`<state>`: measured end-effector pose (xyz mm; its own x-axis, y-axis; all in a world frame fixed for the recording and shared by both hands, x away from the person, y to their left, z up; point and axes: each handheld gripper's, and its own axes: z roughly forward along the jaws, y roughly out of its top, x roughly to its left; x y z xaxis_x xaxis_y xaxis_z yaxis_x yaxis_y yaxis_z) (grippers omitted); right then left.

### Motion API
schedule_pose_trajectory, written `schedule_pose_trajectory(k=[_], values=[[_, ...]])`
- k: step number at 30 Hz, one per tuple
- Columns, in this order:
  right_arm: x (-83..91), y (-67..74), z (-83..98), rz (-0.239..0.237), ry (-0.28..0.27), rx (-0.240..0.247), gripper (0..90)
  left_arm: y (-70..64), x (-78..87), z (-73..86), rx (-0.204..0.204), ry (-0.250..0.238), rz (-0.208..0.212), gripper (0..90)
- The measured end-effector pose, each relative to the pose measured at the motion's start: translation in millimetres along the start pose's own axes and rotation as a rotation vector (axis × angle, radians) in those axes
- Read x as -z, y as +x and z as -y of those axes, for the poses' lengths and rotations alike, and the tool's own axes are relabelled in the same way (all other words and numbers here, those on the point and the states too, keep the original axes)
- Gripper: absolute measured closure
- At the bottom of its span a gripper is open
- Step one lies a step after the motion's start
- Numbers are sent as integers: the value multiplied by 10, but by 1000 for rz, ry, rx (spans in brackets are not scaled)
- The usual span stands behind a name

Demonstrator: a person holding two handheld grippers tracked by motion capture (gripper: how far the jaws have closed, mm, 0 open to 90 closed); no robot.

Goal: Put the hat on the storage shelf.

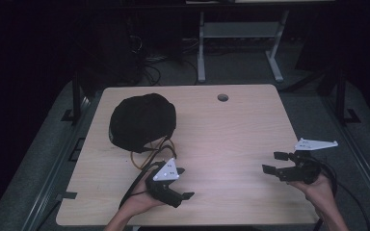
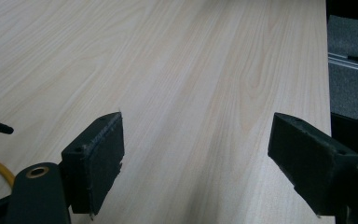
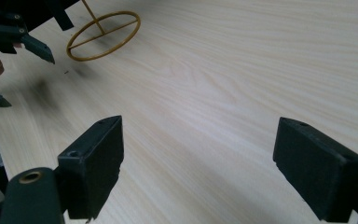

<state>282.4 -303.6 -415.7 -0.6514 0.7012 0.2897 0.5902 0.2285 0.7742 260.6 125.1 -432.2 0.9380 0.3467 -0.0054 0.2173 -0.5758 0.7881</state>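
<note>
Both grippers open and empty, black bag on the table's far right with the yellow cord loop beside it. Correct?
Not quite: the high view shows the black bag at the table's far left. The rest holds: left gripper and right gripper open and empty, yellow cord loop beside the bag.

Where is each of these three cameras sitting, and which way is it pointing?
High view: fixed above the person's side, looking forward and down on the wooden table, the black cap and yellow cord loop; both forearms, the left tongs and right tongs show.
Left gripper view: rides on the left tongs, looking low across bare tabletop; its two open jaws show.
Right gripper view: rides on the right tongs, looking across the table toward the cord loop; its open jaws show.
Shared: the high and right gripper views both show the cord loop and left tongs.
</note>
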Motion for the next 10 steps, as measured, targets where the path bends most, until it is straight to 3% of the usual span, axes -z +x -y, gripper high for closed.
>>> schedule_pose_trajectory(k=[10], values=[[82, 94, 324, 8, -14, -12, 156, -30, -18, -34, -10, 1, 9, 185]])
